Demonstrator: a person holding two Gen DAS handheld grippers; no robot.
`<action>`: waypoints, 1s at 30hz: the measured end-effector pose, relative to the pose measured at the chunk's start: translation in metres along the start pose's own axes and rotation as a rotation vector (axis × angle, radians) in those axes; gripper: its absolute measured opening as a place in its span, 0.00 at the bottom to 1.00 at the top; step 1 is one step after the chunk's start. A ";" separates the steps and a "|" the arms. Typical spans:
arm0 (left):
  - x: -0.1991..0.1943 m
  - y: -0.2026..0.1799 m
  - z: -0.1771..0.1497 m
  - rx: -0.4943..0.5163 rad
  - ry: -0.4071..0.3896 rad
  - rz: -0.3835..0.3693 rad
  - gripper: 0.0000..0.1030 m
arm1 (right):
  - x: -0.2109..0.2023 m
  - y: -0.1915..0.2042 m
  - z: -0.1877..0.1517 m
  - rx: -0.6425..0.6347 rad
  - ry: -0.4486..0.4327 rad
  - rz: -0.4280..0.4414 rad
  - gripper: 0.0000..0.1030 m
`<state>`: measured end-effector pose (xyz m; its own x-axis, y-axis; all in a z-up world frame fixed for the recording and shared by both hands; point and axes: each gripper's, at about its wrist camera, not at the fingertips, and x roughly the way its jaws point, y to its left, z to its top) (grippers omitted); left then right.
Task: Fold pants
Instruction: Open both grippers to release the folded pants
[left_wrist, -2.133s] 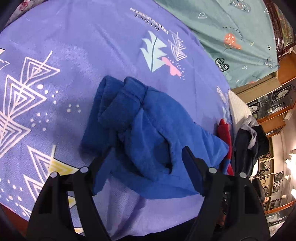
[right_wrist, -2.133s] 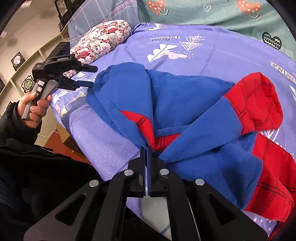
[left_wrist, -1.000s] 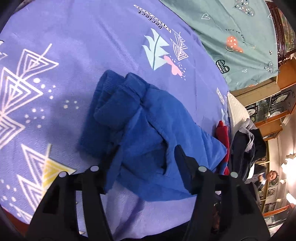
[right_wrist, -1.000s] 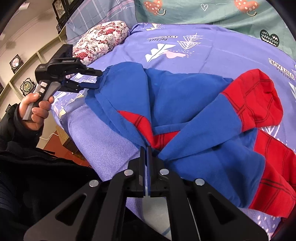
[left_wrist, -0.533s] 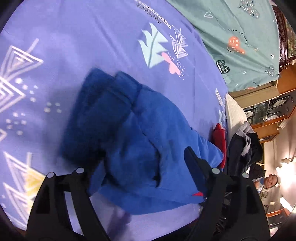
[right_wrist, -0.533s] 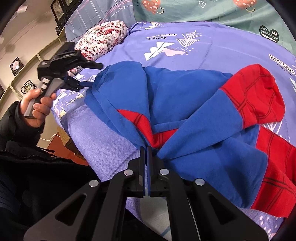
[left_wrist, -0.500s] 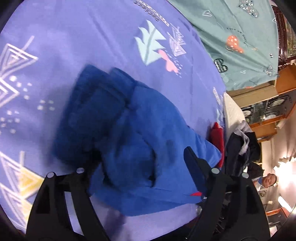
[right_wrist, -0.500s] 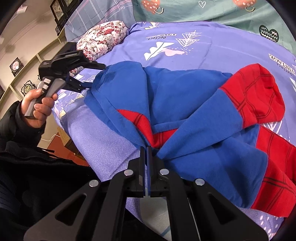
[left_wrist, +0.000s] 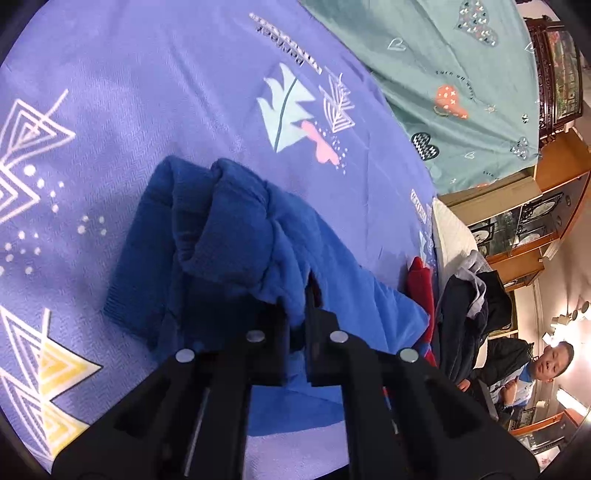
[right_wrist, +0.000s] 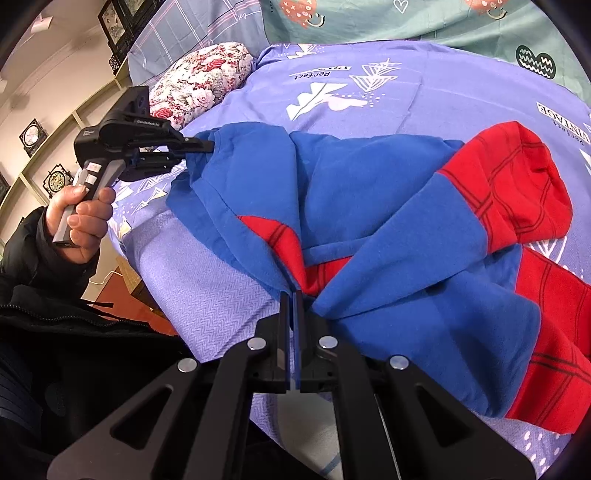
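Observation:
Blue pants (right_wrist: 369, 206) with red webbed lower legs (right_wrist: 517, 192) lie crumpled on a purple patterned bedsheet (right_wrist: 461, 92). My left gripper (left_wrist: 297, 295) is shut on a bunched blue edge of the pants (left_wrist: 236, 236); from the right wrist view the same left gripper (right_wrist: 207, 146) pinches the pants' far left corner, held by a hand (right_wrist: 83, 218). My right gripper (right_wrist: 291, 299) is shut on the near blue edge of the pants, with fabric pinched between its pads.
A floral pillow (right_wrist: 199, 81) lies at the bed's far left and a green patterned cover (right_wrist: 424, 18) at the back. The bed's edge (right_wrist: 177, 288) drops to a red floor. Dark clothes (left_wrist: 469, 295) are piled by wooden cabinets (left_wrist: 524, 221), and a person (left_wrist: 535, 373) sits there.
My left gripper's fingers stood wide apart around the blue fabric; now they have come together on it. The right gripper has kept its grip and place.

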<state>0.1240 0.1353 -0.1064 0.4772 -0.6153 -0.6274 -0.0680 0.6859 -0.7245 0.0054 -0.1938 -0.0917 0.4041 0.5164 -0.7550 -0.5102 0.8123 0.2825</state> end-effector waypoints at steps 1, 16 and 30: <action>-0.006 -0.001 0.000 0.000 -0.013 -0.009 0.04 | -0.001 0.001 0.001 -0.001 -0.001 0.001 0.01; -0.019 0.041 -0.024 -0.011 -0.042 0.133 0.03 | 0.010 0.016 0.002 -0.042 0.042 -0.038 0.07; -0.050 -0.043 -0.041 0.294 -0.107 0.195 0.82 | -0.063 -0.073 0.113 0.236 -0.133 -0.511 0.99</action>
<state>0.0671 0.1208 -0.0553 0.5698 -0.4285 -0.7012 0.0803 0.8782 -0.4714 0.1026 -0.2556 0.0022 0.6547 0.0598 -0.7535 -0.0477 0.9981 0.0377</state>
